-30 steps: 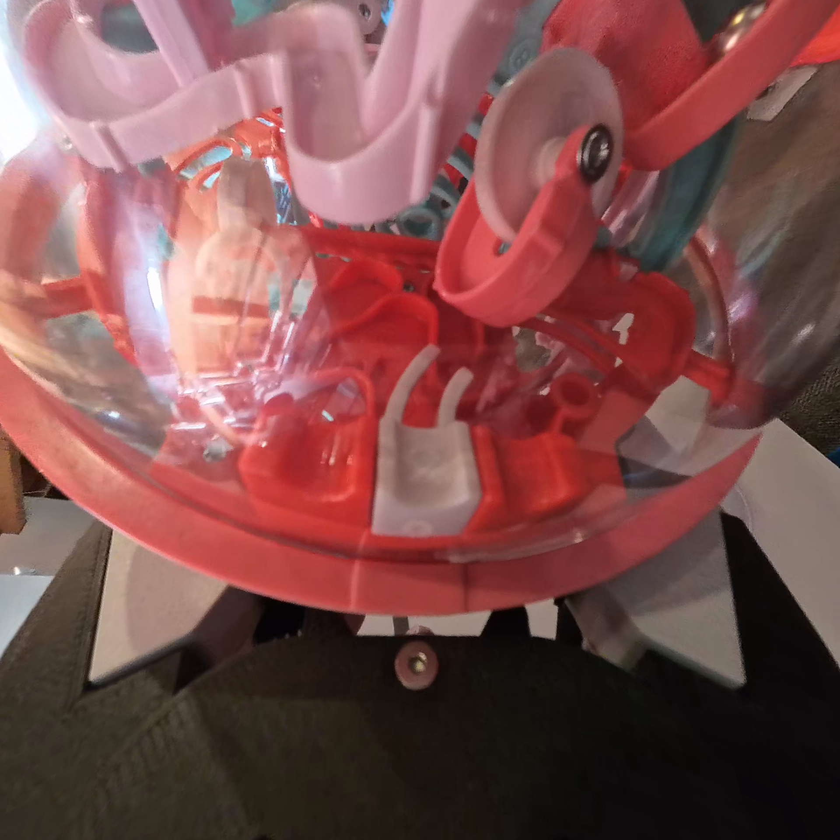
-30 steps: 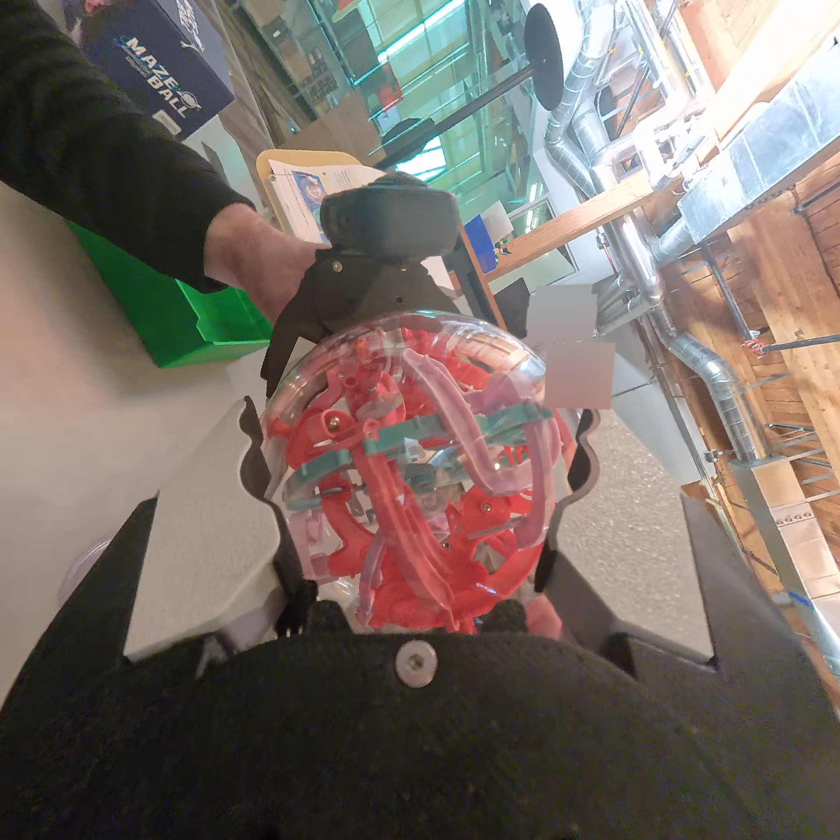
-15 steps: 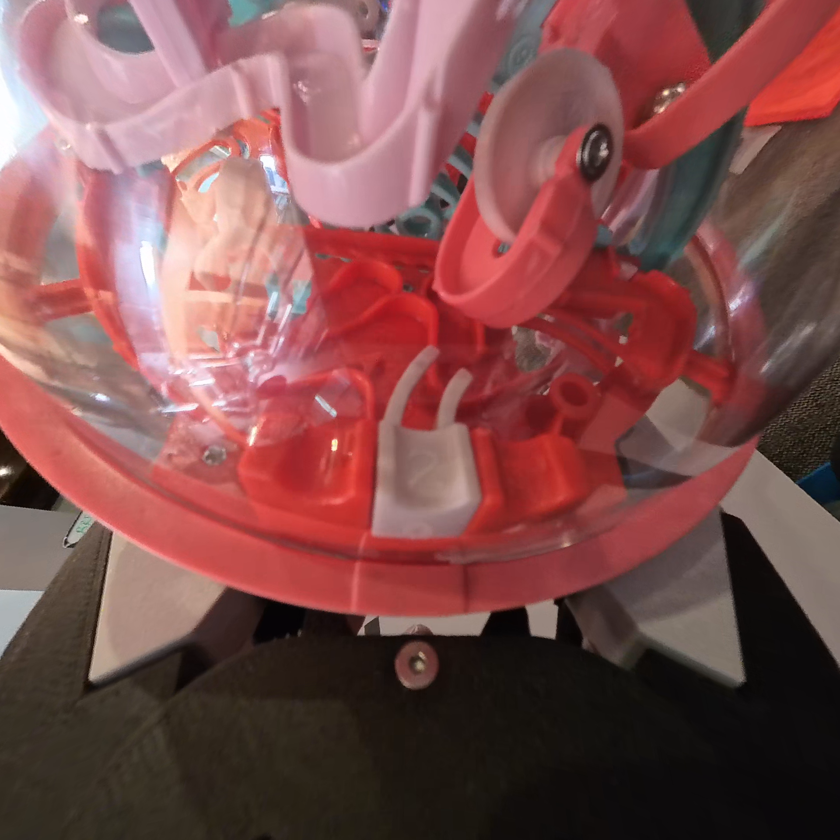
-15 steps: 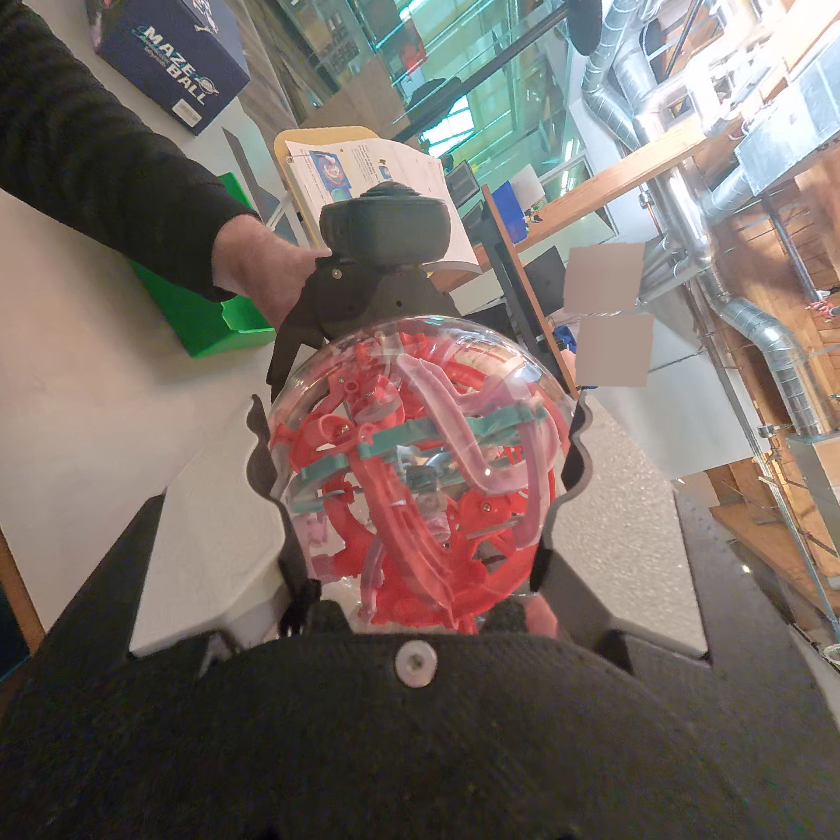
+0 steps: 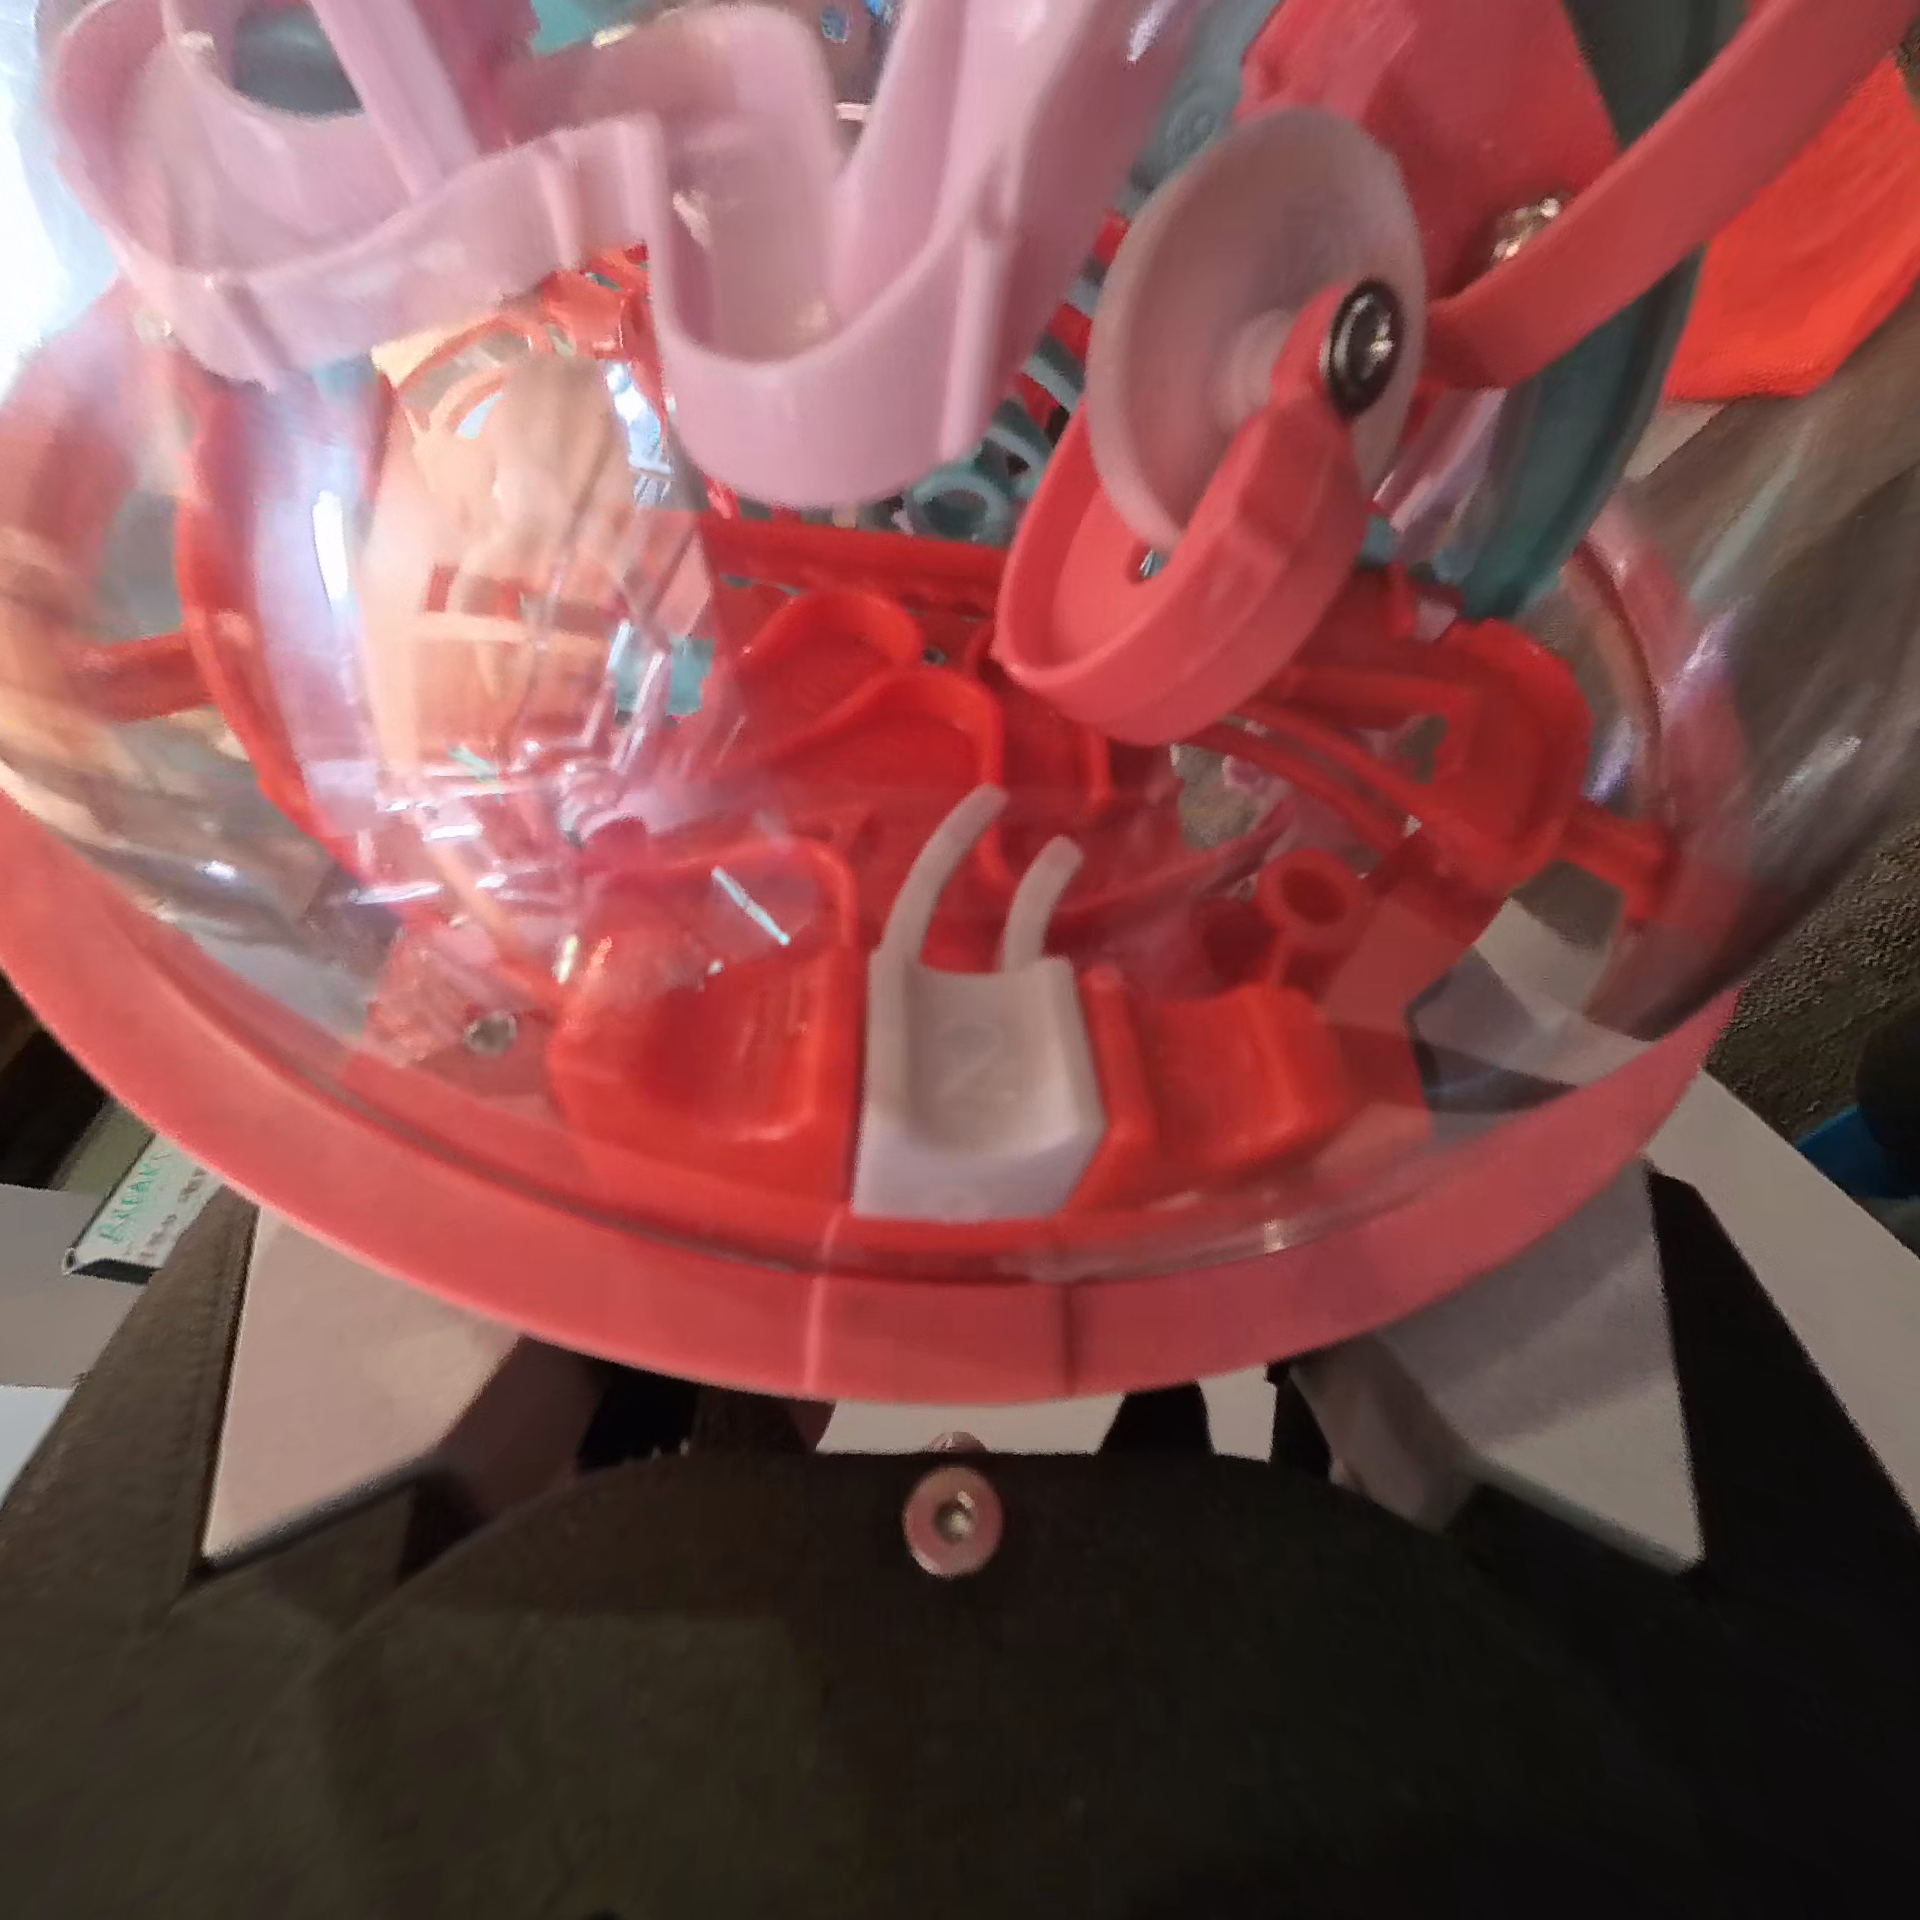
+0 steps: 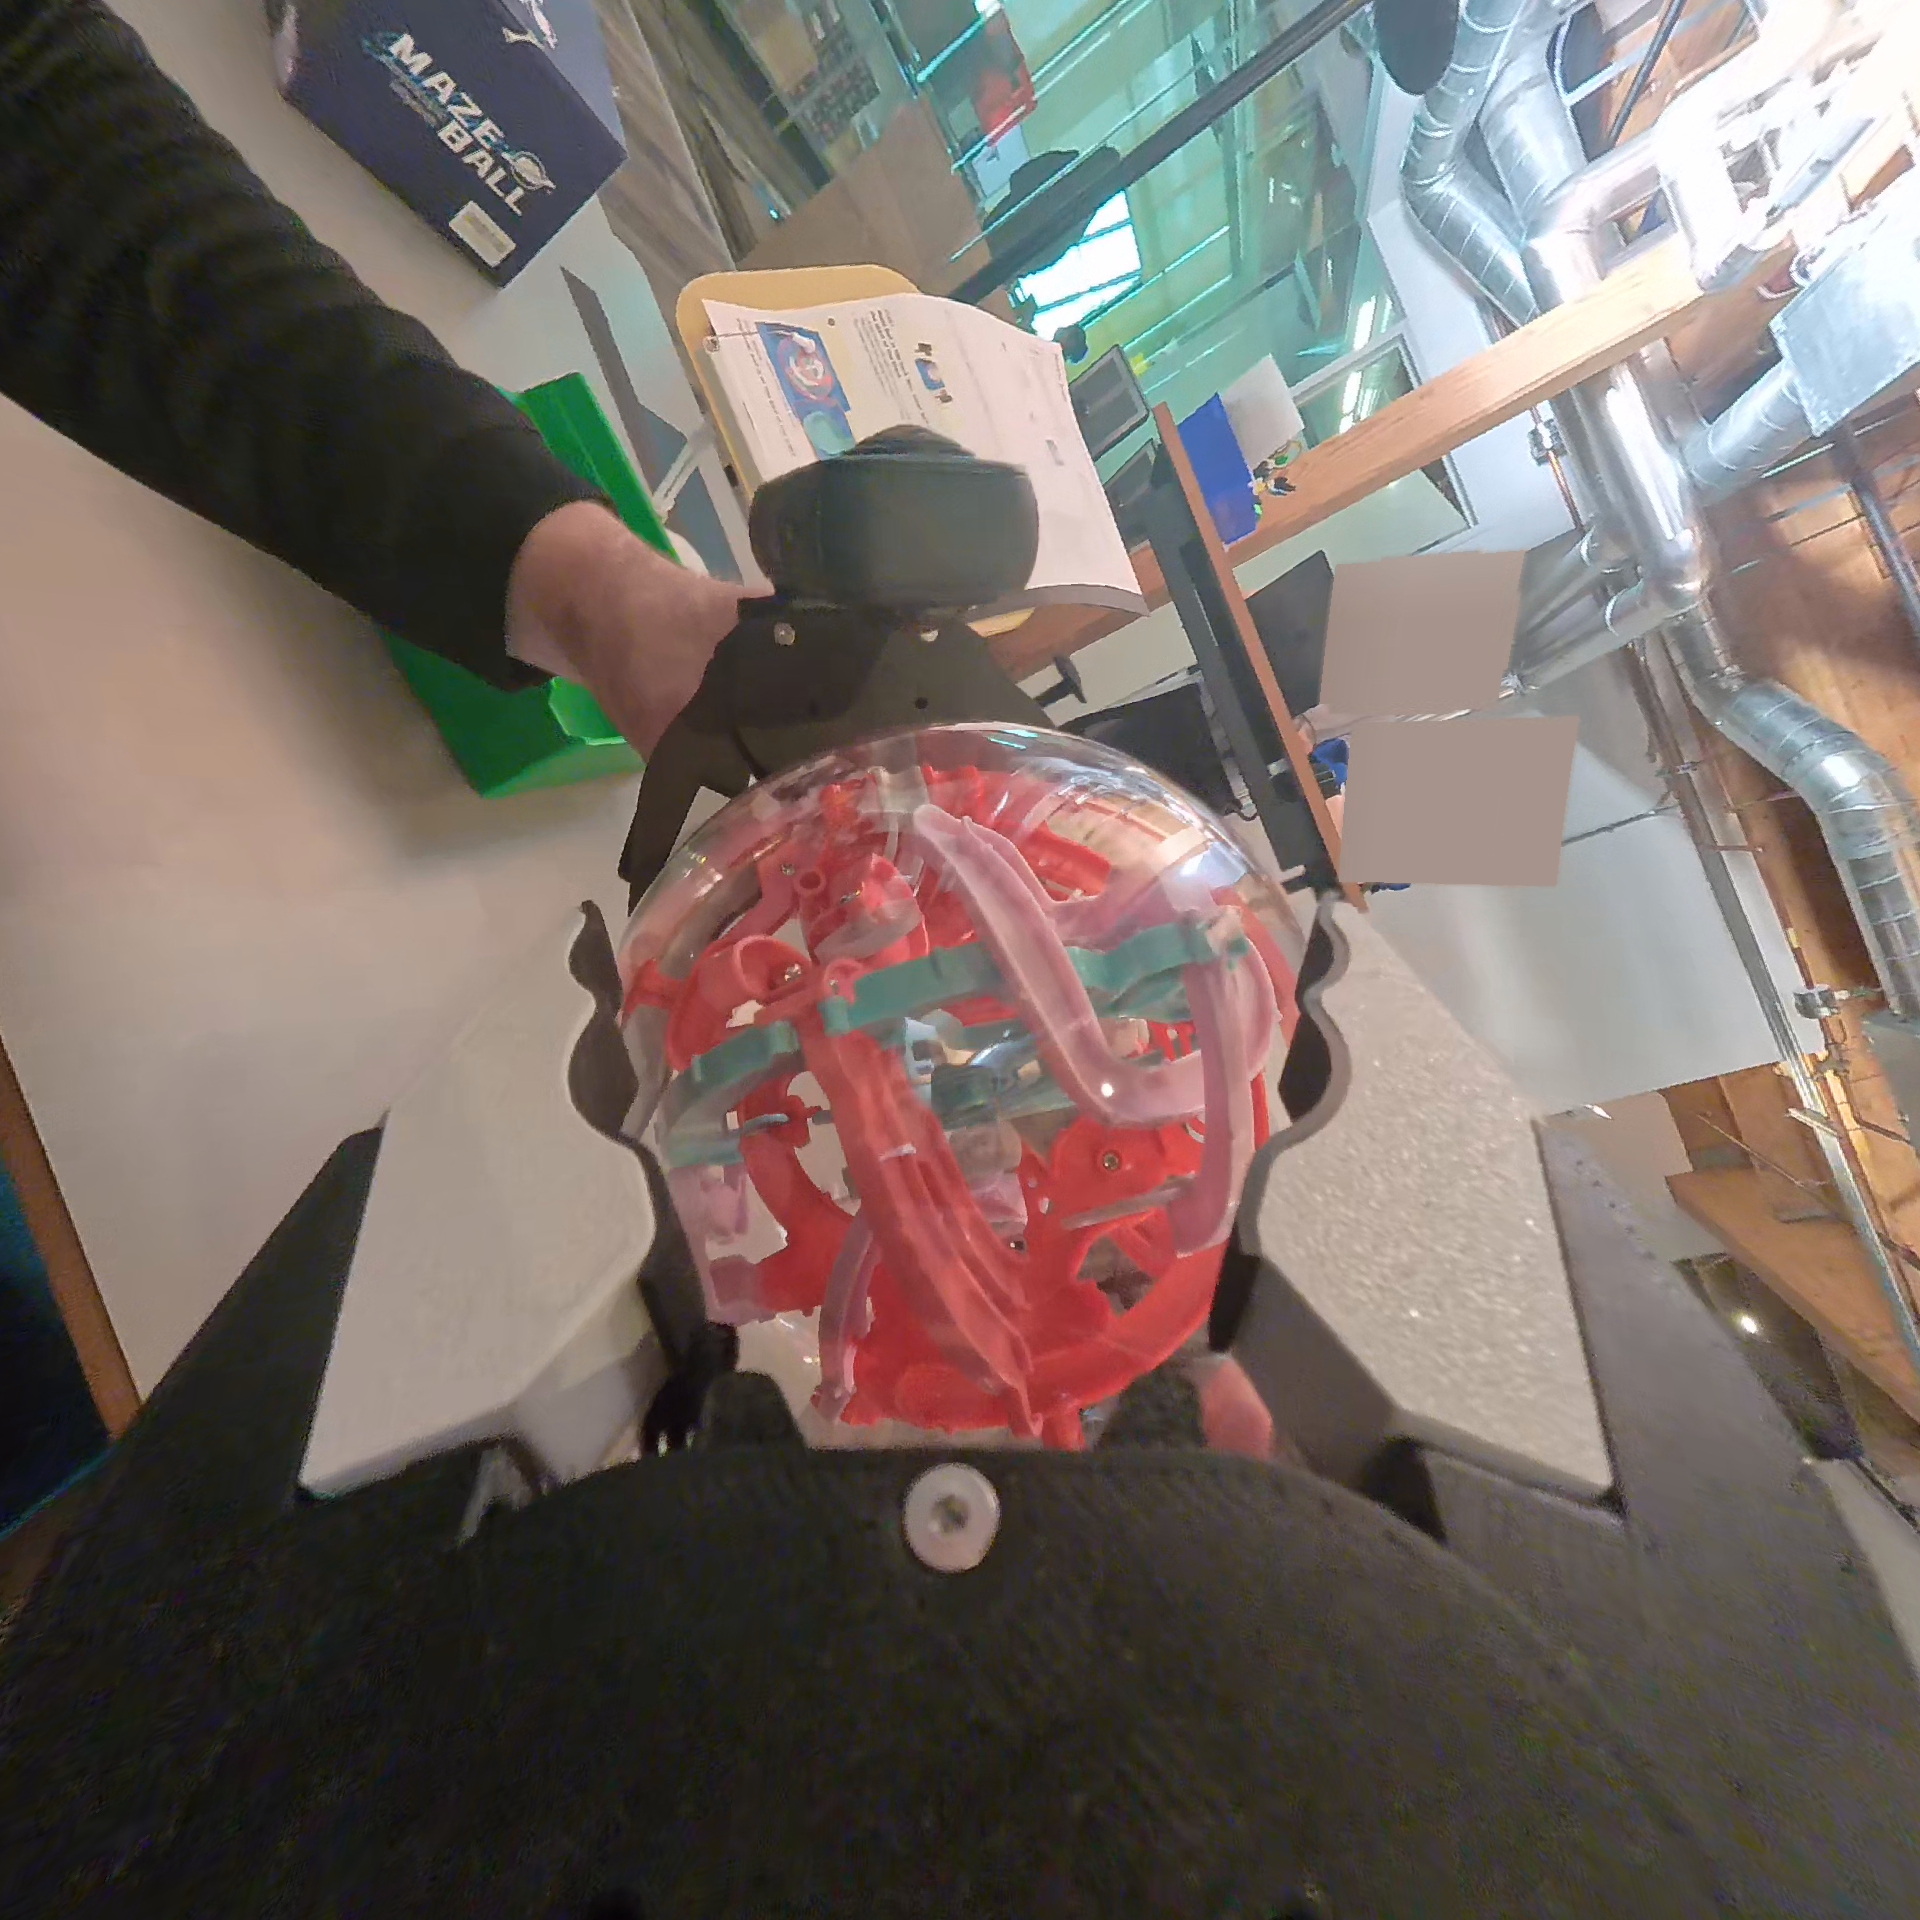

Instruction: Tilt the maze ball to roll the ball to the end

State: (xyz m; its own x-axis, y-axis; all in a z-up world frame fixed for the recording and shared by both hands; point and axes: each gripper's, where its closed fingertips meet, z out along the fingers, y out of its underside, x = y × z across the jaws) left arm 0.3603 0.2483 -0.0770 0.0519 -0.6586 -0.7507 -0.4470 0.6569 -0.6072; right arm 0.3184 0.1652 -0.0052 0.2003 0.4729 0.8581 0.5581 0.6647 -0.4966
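Note:
The maze ball (image 6: 956,1091) is a clear sphere with red, pink and teal tracks inside. My right gripper (image 6: 961,987) is shut on it, one wavy finger on each side, and holds it above the white table (image 6: 208,935). My left gripper (image 6: 852,727) clasps the ball's far side in the right wrist view. In the left wrist view the maze ball (image 5: 935,727) fills the frame, its red rim resting across my left gripper (image 5: 935,1392). I cannot pick out the small rolling ball among the tracks.
A person's hand (image 6: 613,634) in a dark sleeve holds the left gripper. A dark blue box (image 6: 447,125) and a green box (image 6: 540,707) lie on the table behind. A printed sheet (image 6: 914,416) stands beyond them.
Both grippers have tilted together with the ball. In the right wrist view the table, boxes and sheet have swung into fuller view. The grip on the ball has not changed.

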